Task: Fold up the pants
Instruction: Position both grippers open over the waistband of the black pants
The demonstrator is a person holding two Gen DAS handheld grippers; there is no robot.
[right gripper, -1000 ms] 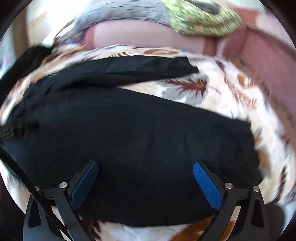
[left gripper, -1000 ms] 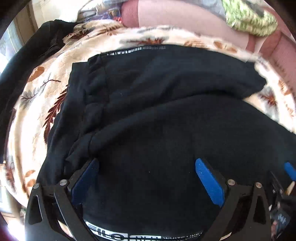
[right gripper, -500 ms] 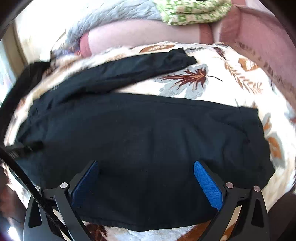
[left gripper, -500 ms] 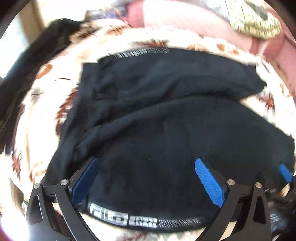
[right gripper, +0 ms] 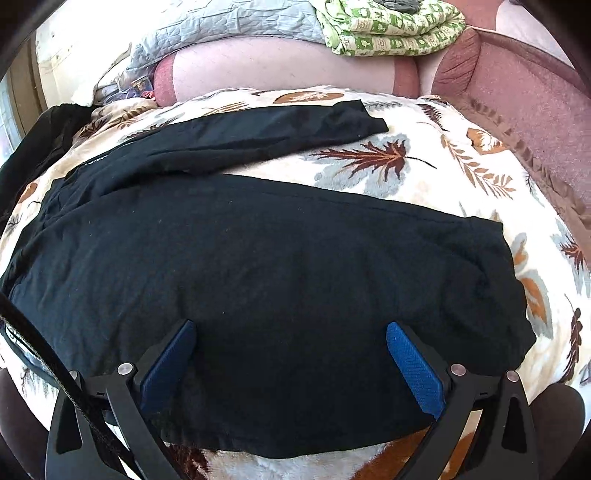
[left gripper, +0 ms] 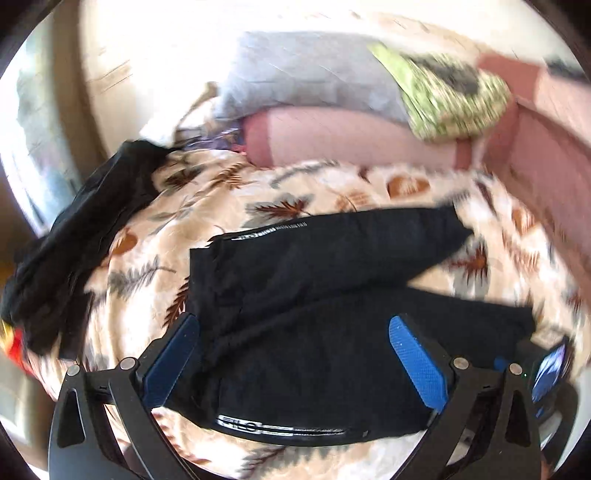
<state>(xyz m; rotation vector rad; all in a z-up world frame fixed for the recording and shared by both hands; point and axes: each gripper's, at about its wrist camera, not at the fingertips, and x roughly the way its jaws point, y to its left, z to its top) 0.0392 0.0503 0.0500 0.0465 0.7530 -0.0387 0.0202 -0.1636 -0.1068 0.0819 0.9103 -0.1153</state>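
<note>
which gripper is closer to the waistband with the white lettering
Left. The left gripper hangs right over the waistband; the right gripper is over the pants leg, further toward the hem.

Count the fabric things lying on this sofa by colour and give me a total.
Black: 2, the pants and a dark garment off to the side
Leaf-print cream: 1, the blanket
Green patterned: 1, the folded cloth
Grey: 1, the quilted cover
Total: 5
</note>
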